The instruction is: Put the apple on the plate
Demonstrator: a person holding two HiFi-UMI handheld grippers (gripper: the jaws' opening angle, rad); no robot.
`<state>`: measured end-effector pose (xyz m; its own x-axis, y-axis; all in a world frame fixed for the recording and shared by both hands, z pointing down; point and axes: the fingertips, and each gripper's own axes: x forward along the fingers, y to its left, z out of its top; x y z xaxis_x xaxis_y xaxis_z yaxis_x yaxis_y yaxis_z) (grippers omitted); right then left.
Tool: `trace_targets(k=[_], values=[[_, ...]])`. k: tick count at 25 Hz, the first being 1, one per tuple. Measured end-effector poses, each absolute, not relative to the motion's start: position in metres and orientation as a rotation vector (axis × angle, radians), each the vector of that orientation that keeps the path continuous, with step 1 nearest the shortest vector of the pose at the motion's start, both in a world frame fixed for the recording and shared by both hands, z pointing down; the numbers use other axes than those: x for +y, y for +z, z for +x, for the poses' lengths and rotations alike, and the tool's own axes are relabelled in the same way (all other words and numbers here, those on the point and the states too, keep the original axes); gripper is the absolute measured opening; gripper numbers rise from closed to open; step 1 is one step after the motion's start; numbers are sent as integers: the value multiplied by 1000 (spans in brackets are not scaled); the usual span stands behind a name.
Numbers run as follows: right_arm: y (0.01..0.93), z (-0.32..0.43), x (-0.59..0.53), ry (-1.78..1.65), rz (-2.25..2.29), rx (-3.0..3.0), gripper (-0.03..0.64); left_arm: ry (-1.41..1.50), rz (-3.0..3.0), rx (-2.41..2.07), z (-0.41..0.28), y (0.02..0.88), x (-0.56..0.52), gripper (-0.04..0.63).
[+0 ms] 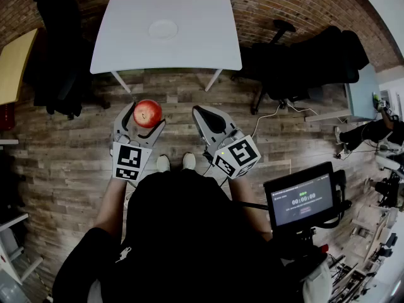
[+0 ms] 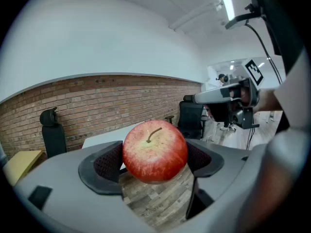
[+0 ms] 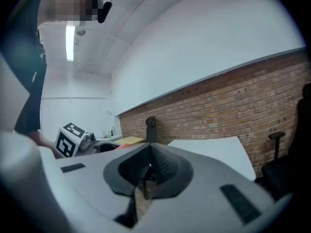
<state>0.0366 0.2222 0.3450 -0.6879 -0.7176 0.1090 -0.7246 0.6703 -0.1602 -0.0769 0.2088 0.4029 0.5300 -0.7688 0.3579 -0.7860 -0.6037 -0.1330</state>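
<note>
Two hand-held grippers are up in front of the person, over the wooden floor (image 1: 76, 150) and short of the white worktop (image 1: 208, 43). The left hand-held gripper (image 1: 141, 122) has its jaws spread wide and pinches the apple (image 2: 155, 151) by its two sides, stem upward, clear of any surface. The right hand-held gripper (image 1: 202, 113) is pressed together with nothing in it.

What matters is where the plate (image 1: 163, 29) lies from the apple. It sits near the middle of the worktop, straight ahead of the person and well apart from both grippers. Seen from the head view, it is a touch to the right of the left one's line. The left side is slightly nearer and already holds the fruit, so I would judge a forward reach over the near edge is what remains.
</note>
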Motion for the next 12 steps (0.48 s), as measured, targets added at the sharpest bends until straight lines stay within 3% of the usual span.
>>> trace_targets(k=[12], values=[[345,28,212,312,1241,-2798,3,604,2714,-1341,-85,405,195,403]])
